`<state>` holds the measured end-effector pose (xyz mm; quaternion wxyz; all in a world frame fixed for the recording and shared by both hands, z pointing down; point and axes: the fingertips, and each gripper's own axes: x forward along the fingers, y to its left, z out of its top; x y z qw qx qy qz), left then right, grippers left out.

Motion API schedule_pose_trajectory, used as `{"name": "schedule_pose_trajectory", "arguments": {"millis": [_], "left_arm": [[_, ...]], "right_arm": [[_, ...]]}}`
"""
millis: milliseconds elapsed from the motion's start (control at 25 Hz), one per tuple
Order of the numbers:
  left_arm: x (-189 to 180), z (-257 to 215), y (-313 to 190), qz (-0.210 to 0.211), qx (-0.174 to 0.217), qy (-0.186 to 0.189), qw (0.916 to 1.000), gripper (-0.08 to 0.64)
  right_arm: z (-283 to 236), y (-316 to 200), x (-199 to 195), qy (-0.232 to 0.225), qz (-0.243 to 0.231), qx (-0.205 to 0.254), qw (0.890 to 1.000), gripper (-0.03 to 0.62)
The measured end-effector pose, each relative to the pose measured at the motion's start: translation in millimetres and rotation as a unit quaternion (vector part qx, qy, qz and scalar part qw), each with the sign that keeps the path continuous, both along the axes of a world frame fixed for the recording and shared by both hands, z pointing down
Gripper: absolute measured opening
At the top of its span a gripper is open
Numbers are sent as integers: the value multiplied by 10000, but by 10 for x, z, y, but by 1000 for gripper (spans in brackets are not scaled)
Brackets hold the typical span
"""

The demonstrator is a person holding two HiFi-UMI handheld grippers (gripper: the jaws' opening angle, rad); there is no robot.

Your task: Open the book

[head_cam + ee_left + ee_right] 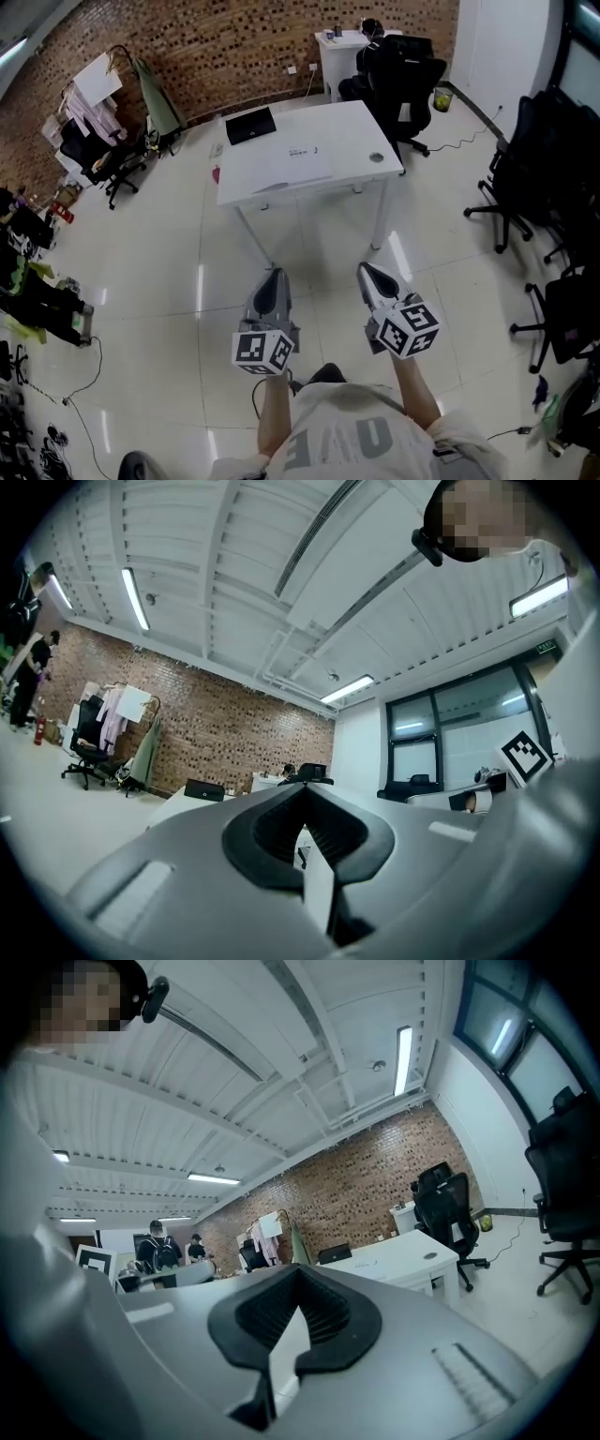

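The left gripper (pixel 273 276) and right gripper (pixel 367 272) are both closed on nothing, jaws pressed together and pointing at the white table (pixel 347 127), which stands well apart at 12 o'clock. A black flat object (pixel 250 125), probably the book though this cannot be confirmed, lies on the table's far left corner with its long axis along the far edge. It sits at 12 o'clock from the left gripper and 11 o'clock from the right, so the left hand looks nearer.

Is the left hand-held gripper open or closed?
Shut. The left hand-held gripper has its two tips touching, and there is nothing between them.
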<state>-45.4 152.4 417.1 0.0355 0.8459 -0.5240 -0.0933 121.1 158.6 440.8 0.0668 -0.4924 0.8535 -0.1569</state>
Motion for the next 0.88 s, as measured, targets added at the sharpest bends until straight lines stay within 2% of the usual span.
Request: {"name": "schedule_pose_trajectory", "arguments": {"millis": [200,480,880], "left_arm": [[16,10,350,39,-30,-43,10000,18],[12,39,688,32,-41,-84,10000,18],[-41,52,861,9,-39,-57,10000,18]], "right_arm": [[105,371,26,-125,50,-188,9997,2],[162,740,-69,-38,-30,-268,9996,2],[182,931,-149,24,-65,-285,9996,2]]}}
